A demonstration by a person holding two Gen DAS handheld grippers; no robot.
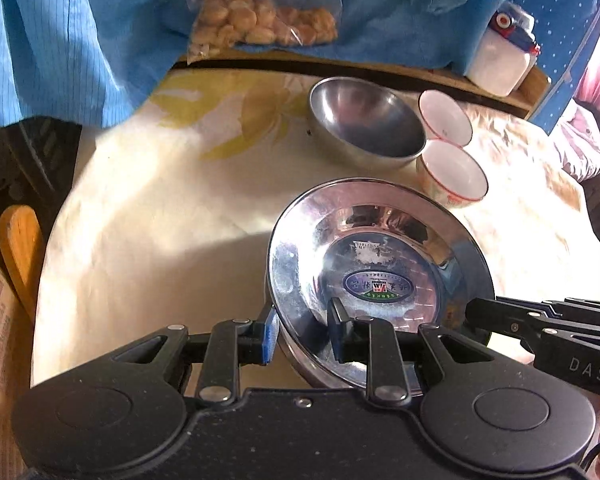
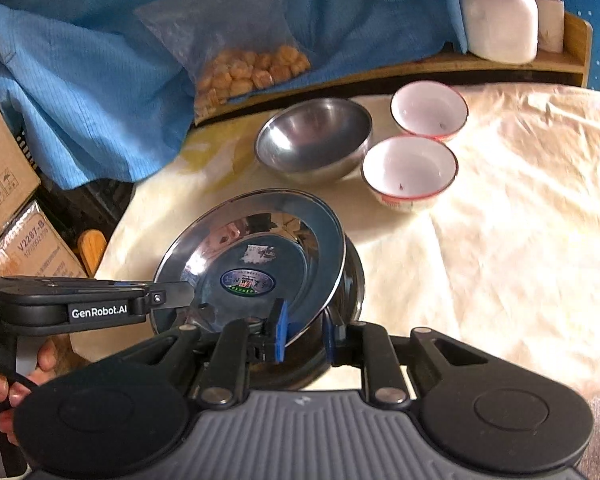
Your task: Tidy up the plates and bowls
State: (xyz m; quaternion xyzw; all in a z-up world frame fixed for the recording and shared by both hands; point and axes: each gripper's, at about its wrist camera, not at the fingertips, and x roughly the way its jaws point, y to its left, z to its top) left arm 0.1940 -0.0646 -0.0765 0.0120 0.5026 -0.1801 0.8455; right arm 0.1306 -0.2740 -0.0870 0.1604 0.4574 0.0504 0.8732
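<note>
cream, wrinkled cloth (image 2: 500, 264) covers the table under everything. low in the left wrist view, the left gripper (image 1: 302, 330) straddles the near rim of a shiny round steel plate (image 1: 380, 264) bearing an oval sticker, its fingers narrowed about that edge; whether they truly pinch it i cannot tell. low centre of the right view, the right gripper (image 2: 304, 330) is closed down on the plate's opposite rim, and the plate sits tilted over a second steel dish (image 2: 350, 280) beneath. above it stand a dull hemispherical steel bowl (image 2: 314, 140) and two white ceramic bowls with red rims (image 2: 410, 168), near together. blue fabric (image 2: 80, 80) and a clear bag of biscuits (image 2: 244, 68) fill the top. polished metal is slick, so uneven pull from either side may likely let the plate slip and clatter.
</note>
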